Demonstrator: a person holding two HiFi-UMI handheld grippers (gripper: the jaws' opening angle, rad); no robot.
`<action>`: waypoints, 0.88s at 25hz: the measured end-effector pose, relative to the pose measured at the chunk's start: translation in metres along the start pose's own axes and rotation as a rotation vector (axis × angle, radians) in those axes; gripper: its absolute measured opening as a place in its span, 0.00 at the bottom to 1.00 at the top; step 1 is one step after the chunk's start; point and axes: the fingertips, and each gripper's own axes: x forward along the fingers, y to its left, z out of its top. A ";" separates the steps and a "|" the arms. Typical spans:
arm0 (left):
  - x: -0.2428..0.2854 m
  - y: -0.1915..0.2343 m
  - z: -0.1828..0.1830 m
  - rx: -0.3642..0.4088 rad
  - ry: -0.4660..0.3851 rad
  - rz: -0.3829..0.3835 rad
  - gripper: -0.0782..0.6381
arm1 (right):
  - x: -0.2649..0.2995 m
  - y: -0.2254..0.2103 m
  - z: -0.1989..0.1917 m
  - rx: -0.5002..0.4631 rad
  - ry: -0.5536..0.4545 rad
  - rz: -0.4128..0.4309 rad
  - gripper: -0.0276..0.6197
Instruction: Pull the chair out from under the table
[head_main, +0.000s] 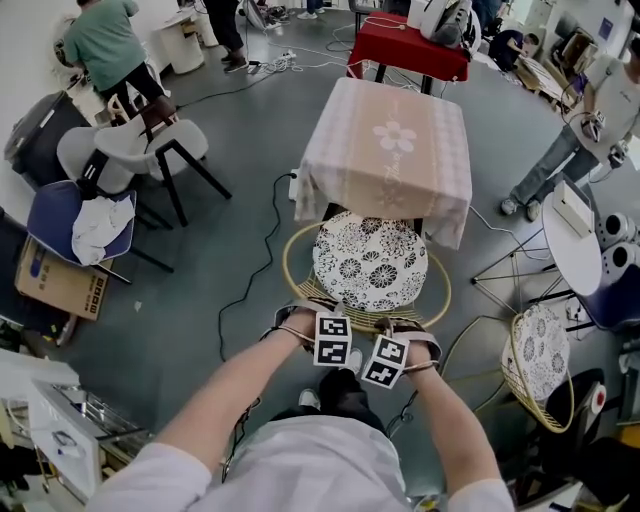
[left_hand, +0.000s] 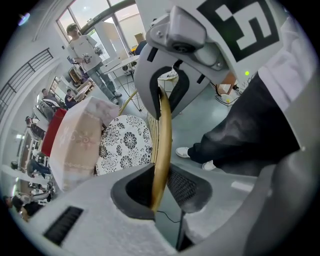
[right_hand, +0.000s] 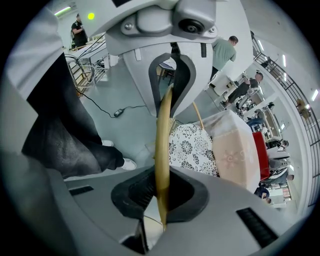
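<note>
Chair (head_main: 370, 262) stood mostly clear of the table (head_main: 385, 150), front edge just under its cloth, left gripper (left_hand: 160, 187) and right gripper (right_hand: 162, 192) both clamped on the rattan back rim (head_main: 362, 322).

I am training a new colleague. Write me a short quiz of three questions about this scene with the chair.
1. True or false: the left tongs and the right tongs both grip the chair's golden rim.
2. What covers the table? A: a pale pink cloth; B: newspapers; C: nothing.
3. Fill in: the cushion bears black ____ on white.
Key: 1 true; 2 A; 3 flowers.
</note>
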 end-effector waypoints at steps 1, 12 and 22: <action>0.000 -0.003 0.000 0.000 0.001 -0.001 0.21 | -0.001 0.003 0.000 0.000 0.000 0.000 0.09; -0.010 -0.046 -0.004 0.021 0.002 -0.015 0.21 | -0.013 0.043 0.009 -0.004 0.025 -0.013 0.09; -0.015 -0.078 -0.005 0.034 0.010 -0.033 0.21 | -0.022 0.073 0.014 0.013 0.028 -0.005 0.09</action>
